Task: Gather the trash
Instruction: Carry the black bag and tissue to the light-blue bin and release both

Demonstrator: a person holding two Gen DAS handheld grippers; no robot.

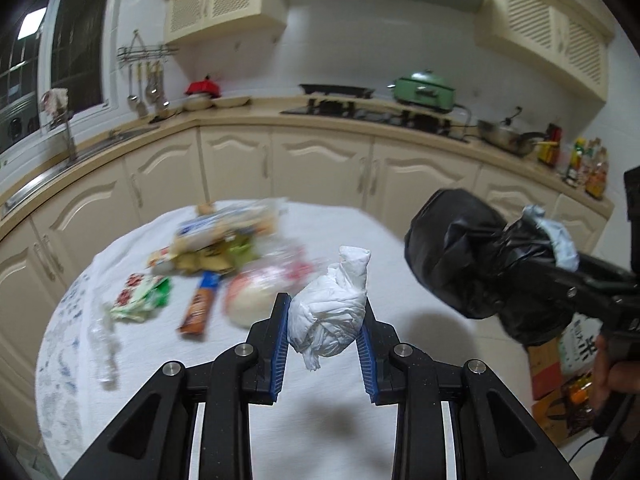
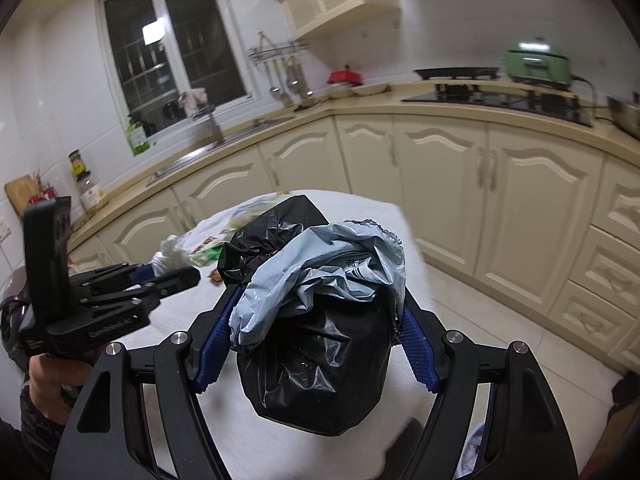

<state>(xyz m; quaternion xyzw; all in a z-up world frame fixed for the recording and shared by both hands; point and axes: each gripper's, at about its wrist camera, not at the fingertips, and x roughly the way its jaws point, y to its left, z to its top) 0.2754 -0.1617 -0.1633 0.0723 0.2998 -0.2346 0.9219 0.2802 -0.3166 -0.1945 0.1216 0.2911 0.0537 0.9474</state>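
Above table point(image 1: 248, 420) near edge: my left gripper point(image 1: 325, 322) clamped on white crumpled wad point(image 1: 330, 316), long axis upright, knot up. Right gripper point(image 2: 316, 326) clamped wide on black trash bag point(image 2: 316, 368), mouth toward table.

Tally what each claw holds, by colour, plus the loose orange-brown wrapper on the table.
White wad, in left claw: 1
Black bag, in right claw: 1
Grey-blue bag, tucked in the black bag's top: 1
Orange-brown wrapper on table: 1
Total: 4
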